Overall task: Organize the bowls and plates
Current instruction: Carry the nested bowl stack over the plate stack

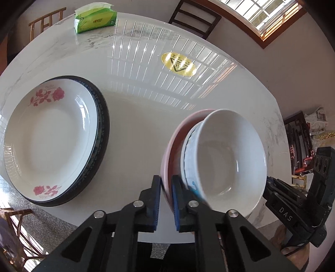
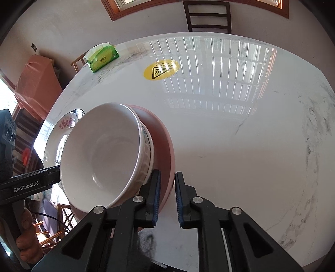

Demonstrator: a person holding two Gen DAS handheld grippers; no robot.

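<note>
Left wrist view shows both grippers, left gripper [image 1: 166,189] and right gripper [image 2: 167,188], nearly closed on opposite rims of the pink bowl [image 1: 167,159] carrying nested white bowls [image 1: 230,159] above the table [image 1: 136,117], so keep them level while moving toward the plate stack [image 1: 52,138].

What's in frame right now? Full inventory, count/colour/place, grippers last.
white bowl: 1, white with blue pattern outside, nested in the pink bowl
pink bowl: 1, pink, under the white bowl, rim between both grippers' fingers
rose plate: 1, white with red roses, on top of the dark-rimmed plate, table left
dark-rimmed plate: at least 1, dark rim, under the rose plate
tissue pack: 1, green, far table edge
sticker: 1, yellow oval, table centre
table: 1, white marble
chairs: several around the table, dark and light wood
left gripper: black, blue pads, on pink bowl rim
right gripper: black, blue pads, straddling pink bowl rim
</note>
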